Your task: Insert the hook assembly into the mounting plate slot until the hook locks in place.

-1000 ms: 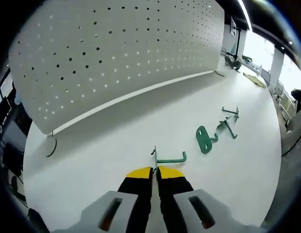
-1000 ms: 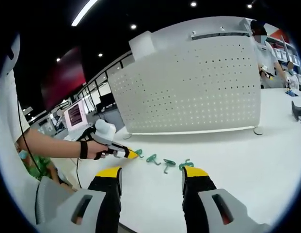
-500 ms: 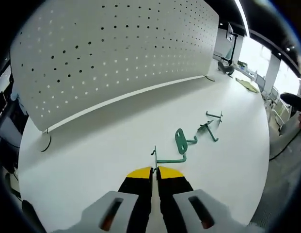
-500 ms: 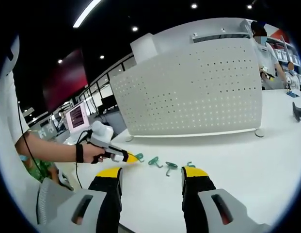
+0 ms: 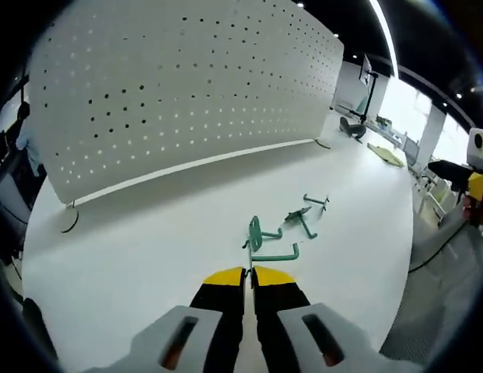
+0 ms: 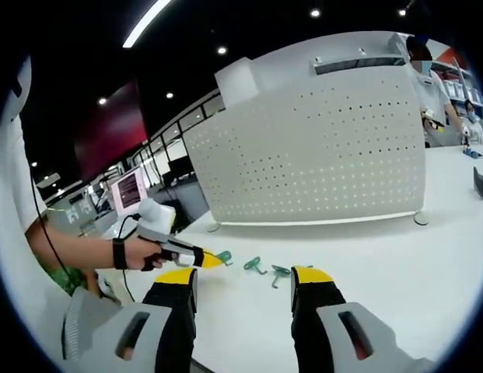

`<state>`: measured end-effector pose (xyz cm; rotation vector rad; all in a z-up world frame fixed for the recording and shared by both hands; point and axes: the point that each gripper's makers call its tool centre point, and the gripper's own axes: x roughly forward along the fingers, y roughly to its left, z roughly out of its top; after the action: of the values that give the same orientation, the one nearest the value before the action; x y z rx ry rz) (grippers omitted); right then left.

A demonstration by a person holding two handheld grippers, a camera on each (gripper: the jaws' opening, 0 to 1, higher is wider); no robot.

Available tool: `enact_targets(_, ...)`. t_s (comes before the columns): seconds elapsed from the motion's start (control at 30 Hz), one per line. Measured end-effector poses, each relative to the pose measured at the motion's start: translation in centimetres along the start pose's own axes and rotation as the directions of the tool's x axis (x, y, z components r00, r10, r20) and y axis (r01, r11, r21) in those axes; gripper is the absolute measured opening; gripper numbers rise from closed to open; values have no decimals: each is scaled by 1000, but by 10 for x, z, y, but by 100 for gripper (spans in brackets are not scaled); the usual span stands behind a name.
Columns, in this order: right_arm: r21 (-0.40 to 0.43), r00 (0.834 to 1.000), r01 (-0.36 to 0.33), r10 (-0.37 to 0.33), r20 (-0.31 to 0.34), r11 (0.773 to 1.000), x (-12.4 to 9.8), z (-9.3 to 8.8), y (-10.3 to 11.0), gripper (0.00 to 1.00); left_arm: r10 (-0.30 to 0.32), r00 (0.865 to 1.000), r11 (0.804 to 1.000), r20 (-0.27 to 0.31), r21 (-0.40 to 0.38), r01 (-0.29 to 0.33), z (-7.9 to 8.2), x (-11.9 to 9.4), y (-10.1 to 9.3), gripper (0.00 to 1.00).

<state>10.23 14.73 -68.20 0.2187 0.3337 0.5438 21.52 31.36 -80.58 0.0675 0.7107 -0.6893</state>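
Note:
In the left gripper view my left gripper is shut on a green wire hook, whose bent end sticks out to the right of the yellow tips. Just beyond it a green mounting plate stands on edge on the white table. In the right gripper view a hand holds the left gripper low over the table, with the green hook at its tip and the green plate a little to its right. My right gripper is open with nothing between its fingers, well back from these parts.
Two loose green hooks lie past the plate, and one shows near my right fingertip. A large white pegboard stands upright across the back of the table. A person stands behind it at the far right.
My left gripper has carried the hook closer to the green plate, which now stands right behind the hook. My right gripper has stayed open and nearly still.

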Motion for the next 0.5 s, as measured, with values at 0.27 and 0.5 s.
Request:
enact_targets(0.27,2,1000,-13,13,13,1000,0,2,5,48,-25,998,999,51,-31,27,4,-10,-16,4)
enact_targets(0.5,3,1000,-22,22,22,1000,-1,3,10,46,-88,989,995,116,-30,92,14,-21,-39,4)
